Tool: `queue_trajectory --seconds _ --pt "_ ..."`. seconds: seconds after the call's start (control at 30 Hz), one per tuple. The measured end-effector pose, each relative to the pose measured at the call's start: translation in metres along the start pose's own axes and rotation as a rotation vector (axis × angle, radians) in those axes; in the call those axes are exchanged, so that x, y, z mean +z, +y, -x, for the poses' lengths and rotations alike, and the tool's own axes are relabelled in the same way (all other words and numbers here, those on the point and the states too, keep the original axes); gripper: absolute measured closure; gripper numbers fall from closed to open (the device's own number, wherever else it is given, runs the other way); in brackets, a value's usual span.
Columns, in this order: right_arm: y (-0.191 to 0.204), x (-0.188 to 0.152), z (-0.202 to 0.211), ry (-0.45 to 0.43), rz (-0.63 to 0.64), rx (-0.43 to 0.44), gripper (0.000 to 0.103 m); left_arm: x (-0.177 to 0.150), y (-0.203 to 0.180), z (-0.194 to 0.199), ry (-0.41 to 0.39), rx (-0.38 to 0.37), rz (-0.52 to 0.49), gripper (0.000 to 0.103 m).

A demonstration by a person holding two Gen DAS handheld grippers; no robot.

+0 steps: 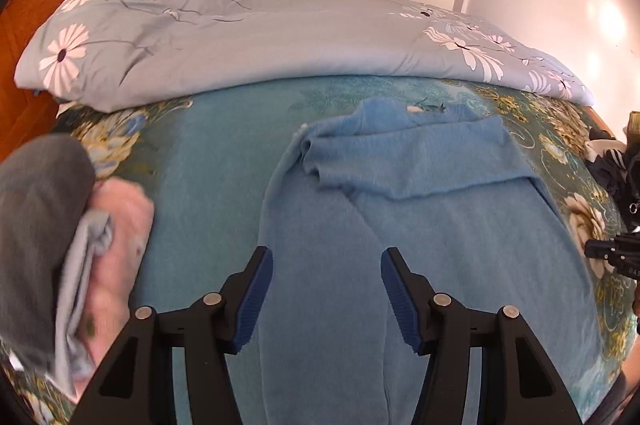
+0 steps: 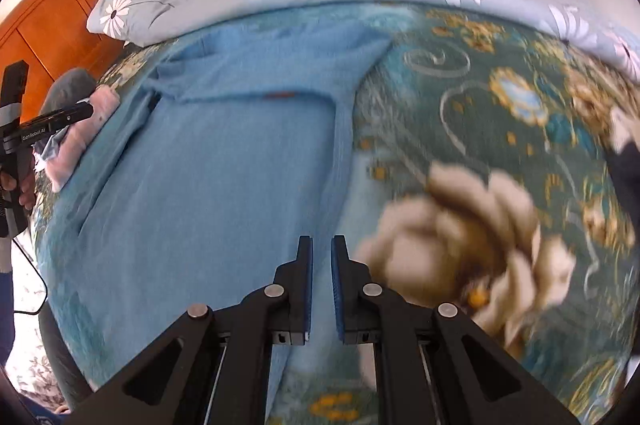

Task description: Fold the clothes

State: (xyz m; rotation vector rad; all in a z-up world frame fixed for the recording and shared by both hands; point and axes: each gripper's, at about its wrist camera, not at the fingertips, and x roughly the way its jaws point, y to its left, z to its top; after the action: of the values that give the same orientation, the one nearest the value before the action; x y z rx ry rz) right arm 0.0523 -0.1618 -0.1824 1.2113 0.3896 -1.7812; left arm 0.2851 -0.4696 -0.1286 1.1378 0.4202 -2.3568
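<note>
We find the left tool (image 1: 326,295) apart over the blue sweater (image 1: 420,225), nothing gripped; the right tool (image 2: 321,281) stands together, empty, the sweater's edge beneath it on the bed (image 2: 500,113).

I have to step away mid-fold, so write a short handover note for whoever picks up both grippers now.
Left gripper: open, nothing between its fingers, above the blue garment.
Right gripper: shut, holding nothing, over the garment's right edge.
Things: the garment lies on the floral bedspread, its top part folded down across the body. A pile of clothes sits at the left. A flowered quilt lies behind.
Done: the first folds.
Left: fold the garment smaller, then put it with the pile.
</note>
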Motion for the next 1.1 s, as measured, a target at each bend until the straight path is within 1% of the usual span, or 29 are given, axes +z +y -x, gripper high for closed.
queue_trajectory --seconds 0.07,0.1,0.2,0.27,0.3,0.33,0.43,0.57,0.67,0.83,0.97,1.1 --pt "0.002 -0.032 0.006 0.014 -0.048 0.035 0.095 -0.025 0.001 0.012 -0.01 0.019 0.032 0.043" --pt "0.004 -0.045 0.009 0.01 -0.06 0.033 0.095 -0.035 0.002 0.017 -0.013 0.026 0.048 0.043" --pt "0.009 -0.068 0.015 -0.008 -0.115 0.085 0.094 -0.058 0.004 0.032 -0.017 0.02 0.099 0.043" --pt "0.012 -0.078 0.016 -0.017 -0.154 0.12 0.094 -0.066 0.002 0.039 -0.019 0.018 0.103 0.043" --pt "0.015 -0.08 0.017 -0.018 -0.157 0.121 0.094 -0.07 0.001 0.042 -0.02 0.018 0.105 0.043" --pt "0.018 -0.083 0.017 -0.02 -0.16 0.123 0.09 -0.075 0.001 0.045 -0.021 0.017 0.107 0.043" --pt "0.023 -0.09 0.018 -0.017 -0.182 0.147 0.09 -0.084 0.001 0.054 -0.028 0.01 0.119 0.043" --pt "0.025 -0.099 0.021 -0.024 -0.205 0.143 0.09 -0.092 0.009 0.061 -0.019 0.015 0.161 0.043" --pt "0.024 -0.106 0.025 -0.032 -0.221 0.142 0.09 -0.106 0.004 0.061 0.009 -0.042 0.168 0.042" --pt "0.018 -0.114 0.027 -0.049 -0.27 0.156 0.09 -0.134 -0.017 0.049 0.087 -0.089 0.176 0.042" --pt "0.011 -0.122 0.031 -0.074 -0.308 0.157 0.09 -0.15 -0.025 0.037 0.154 -0.093 0.193 0.042" --pt "0.005 -0.128 0.03 -0.082 -0.368 0.198 0.089 -0.153 -0.026 0.029 0.165 -0.172 0.225 0.042"
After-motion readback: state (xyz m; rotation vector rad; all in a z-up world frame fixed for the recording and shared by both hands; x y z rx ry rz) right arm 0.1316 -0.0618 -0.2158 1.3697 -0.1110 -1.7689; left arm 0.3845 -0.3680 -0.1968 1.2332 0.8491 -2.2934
